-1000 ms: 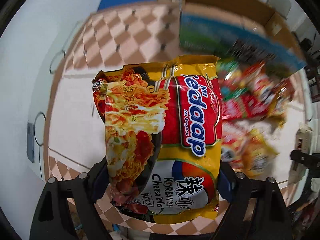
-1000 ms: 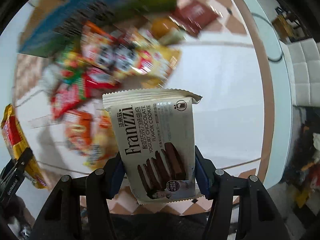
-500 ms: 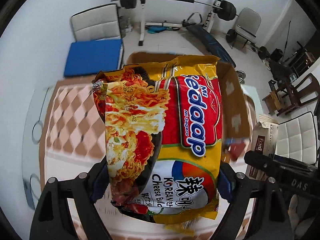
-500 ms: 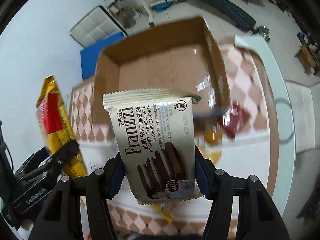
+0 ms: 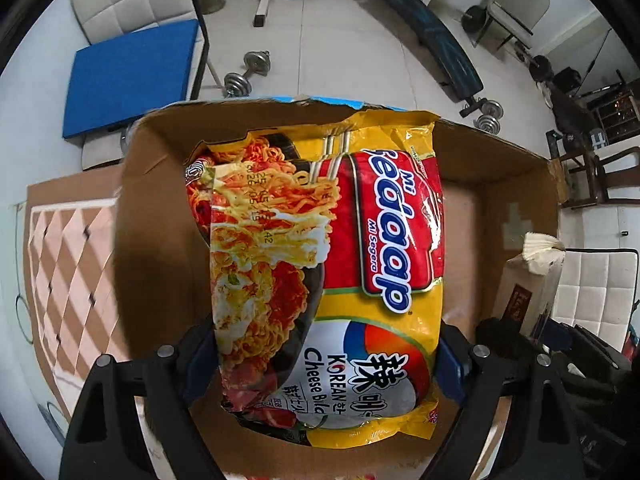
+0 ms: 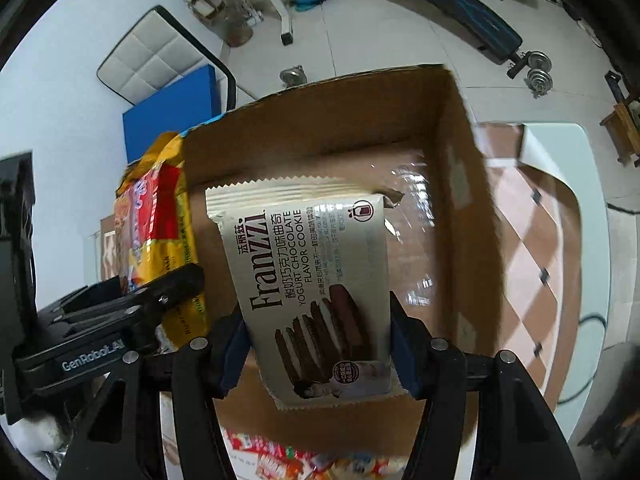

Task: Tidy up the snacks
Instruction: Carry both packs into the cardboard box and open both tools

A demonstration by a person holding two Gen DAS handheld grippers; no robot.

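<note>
My left gripper (image 5: 320,364) is shut on a yellow and red Mi Sedaap noodle packet (image 5: 332,264) and holds it over the open cardboard box (image 5: 500,168). My right gripper (image 6: 318,344) is shut on a beige Franzzi chocolate cookie packet (image 6: 312,280), also held over the box (image 6: 460,208), whose floor looks bare. In the right wrist view the noodle packet (image 6: 156,216) and the left gripper (image 6: 132,320) show at the left. In the left wrist view the cookie packet (image 5: 528,280) shows edge-on at the right.
The box stands on a checkered tablecloth (image 5: 68,264) on a glass-edged table (image 6: 588,216). Several loose snack packets (image 6: 320,460) lie on the table in front of the box. Behind are a blue mat (image 5: 128,72), chairs and gym equipment.
Both grippers have swung up from over the snack pile to above the open box, each still holding its packet. The box interior now fills both views.
</note>
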